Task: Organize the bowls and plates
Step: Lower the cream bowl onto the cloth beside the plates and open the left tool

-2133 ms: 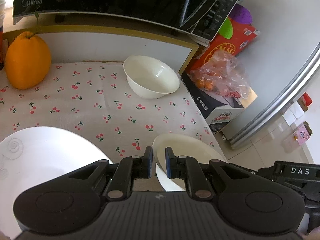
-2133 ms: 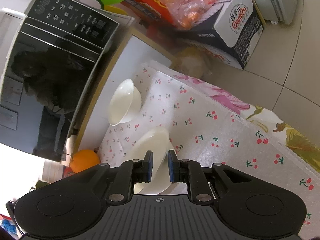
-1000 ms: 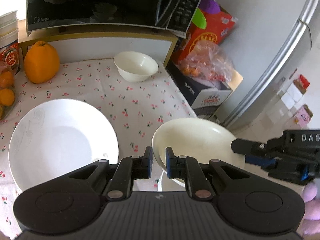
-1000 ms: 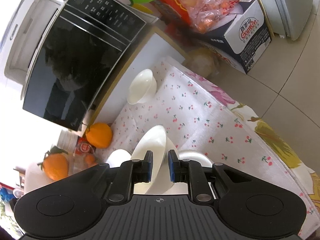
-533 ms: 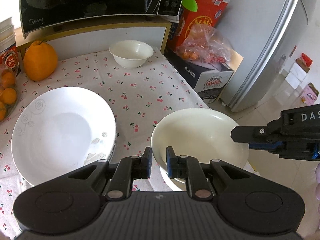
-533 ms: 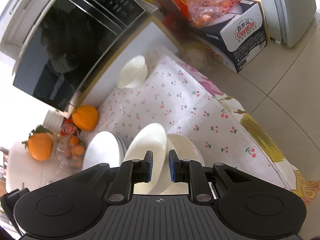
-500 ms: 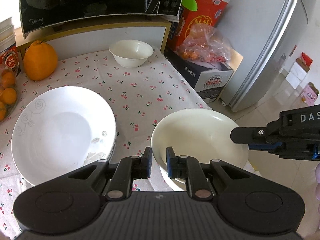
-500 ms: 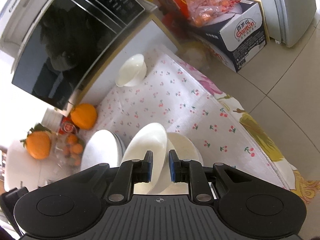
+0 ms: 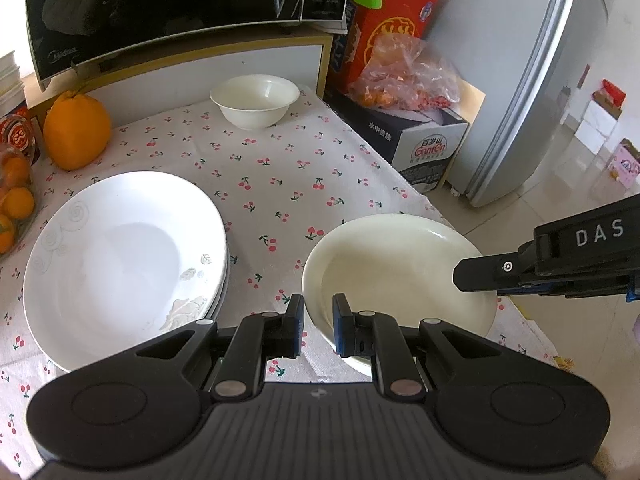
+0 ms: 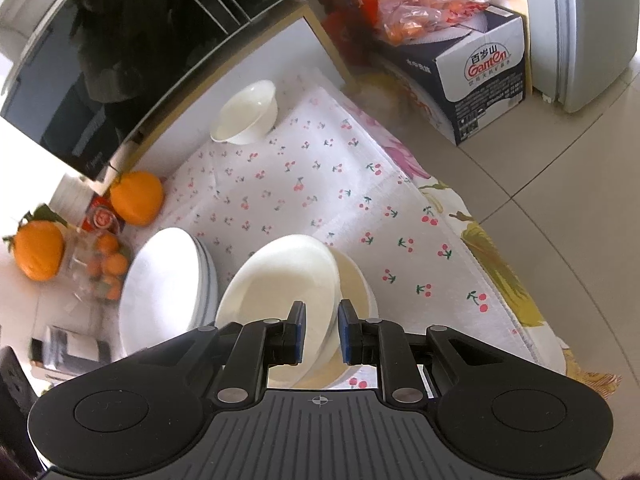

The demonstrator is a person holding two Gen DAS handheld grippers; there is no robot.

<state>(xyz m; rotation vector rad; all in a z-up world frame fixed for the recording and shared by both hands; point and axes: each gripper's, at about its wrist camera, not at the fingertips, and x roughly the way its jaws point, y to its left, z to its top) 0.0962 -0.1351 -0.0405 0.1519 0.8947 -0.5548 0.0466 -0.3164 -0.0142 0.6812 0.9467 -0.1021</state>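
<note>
On the near right of the cherry-print surface (image 9: pixel 280 184), a cream plate (image 9: pixel 396 264) is held tilted above a second cream plate (image 10: pixel 356 280) that lies flat on the cloth. The left tool (image 9: pixel 317 325) is clenched on the held plate's near rim, and the right tool (image 10: pixel 321 331) grips the same plate at its opposite edge, its pads on either side of the rim; in the left wrist view that tool comes in from the right with the letters "DAS" on its body. Left of these sits a stack of white plates (image 9: pixel 124 256) with a faint rose pattern, nothing on the top one. At the far edge stands a white bowl (image 9: pixel 255 100), holding nothing. A large orange fruit (image 9: pixel 77 132) sits far left beside a clear container of small oranges (image 9: pixel 16 204). Behind the surface a black microwave (image 9: pixel 168 8) carries a small brand mark too faint to read with certainty. On the floor to the right, a dark carton (image 9: pixel 416 140) printed "Ganten" with Chinese characters supports a clear plastic bag (image 9: pixel 404 76) of small orange fruit, and a red box (image 9: pixel 392 28) stands behind it next to a grey refrigerator (image 9: pixel 532 80).
</note>
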